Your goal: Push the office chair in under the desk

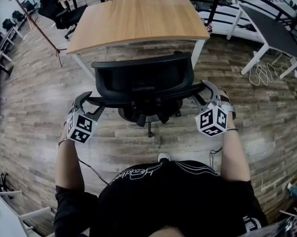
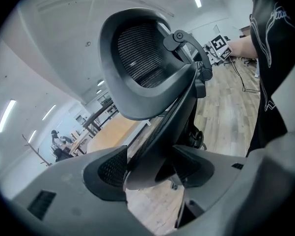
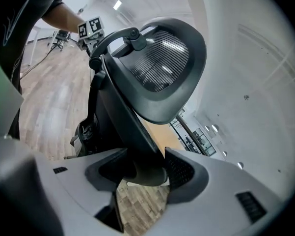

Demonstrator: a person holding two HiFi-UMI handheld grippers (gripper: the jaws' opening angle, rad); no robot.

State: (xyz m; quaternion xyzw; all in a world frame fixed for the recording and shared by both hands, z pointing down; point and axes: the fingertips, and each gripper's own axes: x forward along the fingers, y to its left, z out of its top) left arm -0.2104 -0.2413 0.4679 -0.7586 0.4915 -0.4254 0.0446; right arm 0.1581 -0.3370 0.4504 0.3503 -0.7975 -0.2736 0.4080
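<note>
Head view puts the office chair [image 1: 141, 80] between the person and the wooden desk [image 1: 138, 19], its backrest toward the person and its seat facing the desk's near edge. It looks close to the desk but not yet tucked under. The left gripper [image 1: 87, 99] is clamped on the left armrest [image 1: 103, 101] and the right gripper [image 1: 208, 87] on the right armrest [image 1: 190, 91]. Each gripper view shows its jaws closed around the dark end of its armrest, with the mesh backrest [image 2: 137, 58] rising beyond. Holding both sides at matching height probably lets the push go straight, so the chair rolls forward without swivelling. The next move is likely an even forward shove, watching that the armrests clear the desktop.
</note>
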